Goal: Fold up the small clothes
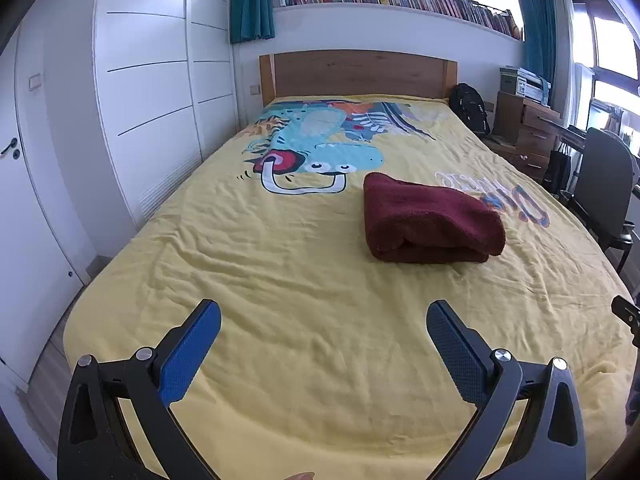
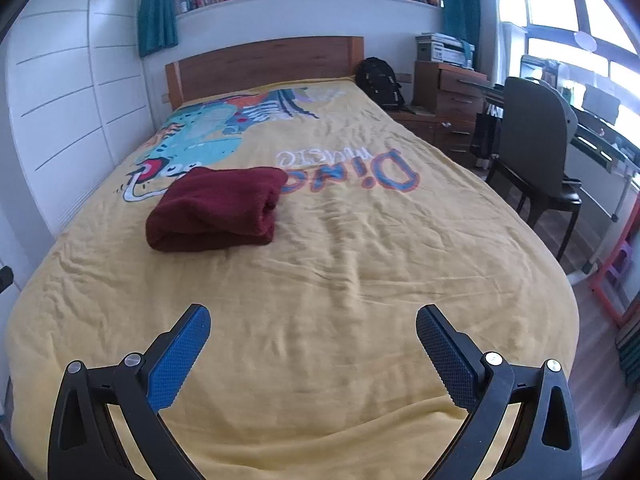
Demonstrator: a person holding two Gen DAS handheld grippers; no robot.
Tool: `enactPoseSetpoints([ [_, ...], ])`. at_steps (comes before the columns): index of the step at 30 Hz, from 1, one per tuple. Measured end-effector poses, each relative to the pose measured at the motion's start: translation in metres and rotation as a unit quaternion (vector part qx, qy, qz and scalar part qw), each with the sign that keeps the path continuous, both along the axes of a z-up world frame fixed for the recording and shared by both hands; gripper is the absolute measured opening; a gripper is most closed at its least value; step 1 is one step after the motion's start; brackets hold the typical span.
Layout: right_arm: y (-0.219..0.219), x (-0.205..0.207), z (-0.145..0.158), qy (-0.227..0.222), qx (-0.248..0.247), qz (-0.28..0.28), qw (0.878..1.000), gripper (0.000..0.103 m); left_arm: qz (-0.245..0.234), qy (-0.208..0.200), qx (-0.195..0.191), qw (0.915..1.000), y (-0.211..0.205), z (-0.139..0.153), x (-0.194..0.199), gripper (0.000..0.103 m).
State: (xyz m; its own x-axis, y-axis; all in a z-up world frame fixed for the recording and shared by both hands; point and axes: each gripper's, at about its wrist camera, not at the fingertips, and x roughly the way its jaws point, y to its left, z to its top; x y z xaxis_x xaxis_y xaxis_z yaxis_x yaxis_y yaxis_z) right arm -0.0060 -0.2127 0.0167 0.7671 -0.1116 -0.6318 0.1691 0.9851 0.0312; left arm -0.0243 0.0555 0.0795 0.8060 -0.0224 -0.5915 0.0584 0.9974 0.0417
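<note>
Both wrist views angled down from bed (image 1: 280,280) foot, toward shared headboard (image 2: 264,64)

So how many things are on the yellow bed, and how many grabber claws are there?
Folded dark red cloth on the bed cover: 1
Grabber claws, both open and empty, the left gripper and the right gripper: 2
Total: 3

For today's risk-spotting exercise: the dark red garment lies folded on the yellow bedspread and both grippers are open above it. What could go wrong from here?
1. The folded dark red garment looks thick; its top layer may spring open if nudged.
2. The yellow bedspread is wrinkled, so the open left gripper or right gripper could snag it.
</note>
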Motion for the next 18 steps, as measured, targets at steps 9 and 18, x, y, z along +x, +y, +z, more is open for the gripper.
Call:
enactPoseSetpoints([
  [9, -0.023, -0.004, -0.002, -0.005, 0.001, -0.034, 0.999, 0.103, 0.002, -0.002, 0.003, 1.0, 0.0, -0.002, -0.002, 0.102],
  [18, -0.033, -0.007, -0.008, 0.0, -0.001, -0.048, 0.999, 0.103, -0.004, 0.007, 0.008, 0.9999, -0.002, -0.01, 0.003, 0.102],
])
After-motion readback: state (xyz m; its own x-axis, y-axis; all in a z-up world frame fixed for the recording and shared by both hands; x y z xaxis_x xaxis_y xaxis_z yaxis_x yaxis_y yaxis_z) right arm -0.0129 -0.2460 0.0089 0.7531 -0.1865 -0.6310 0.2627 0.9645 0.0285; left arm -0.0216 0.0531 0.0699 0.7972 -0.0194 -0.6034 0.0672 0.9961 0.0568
